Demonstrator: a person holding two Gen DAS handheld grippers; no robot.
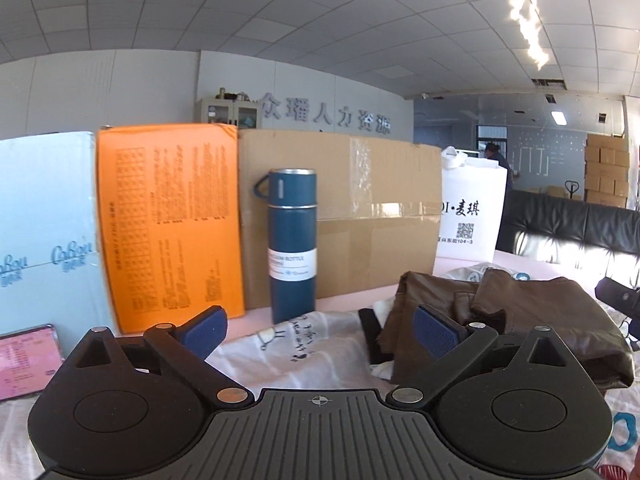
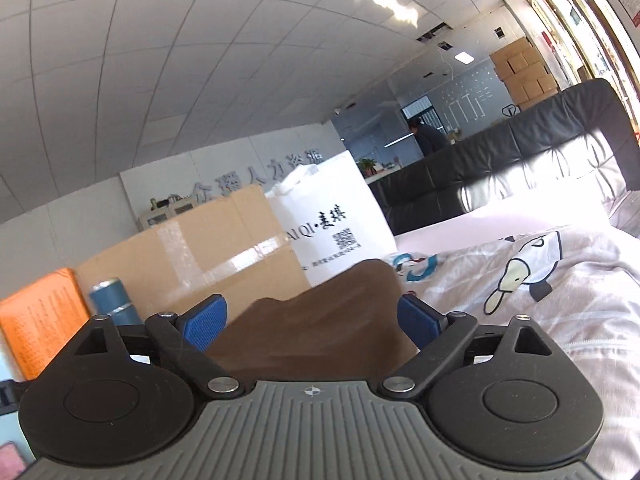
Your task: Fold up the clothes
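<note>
A brown garment [image 1: 520, 320] lies bunched on the table at the right of the left wrist view, over a white printed cloth [image 1: 304, 344]. My left gripper [image 1: 320, 330] is open and empty, its blue pads [image 1: 204, 332] wide apart just left of the brown garment. In the right wrist view the brown garment [image 2: 316, 328] fills the gap between the blue pads [image 2: 202, 326] of my right gripper [image 2: 312, 320]. The jaws stand wide open and the pads do not press the cloth. A white duck-print garment [image 2: 540, 280] lies to its right.
A blue thermos [image 1: 293, 240] stands behind the cloth, before a cardboard box [image 1: 360, 208]. An orange box [image 1: 168, 220], a pale blue box [image 1: 40, 232] and a white bag [image 1: 472, 208] line the back. A phone [image 1: 24, 356] lies at left. A black sofa [image 2: 520, 160] stands beyond.
</note>
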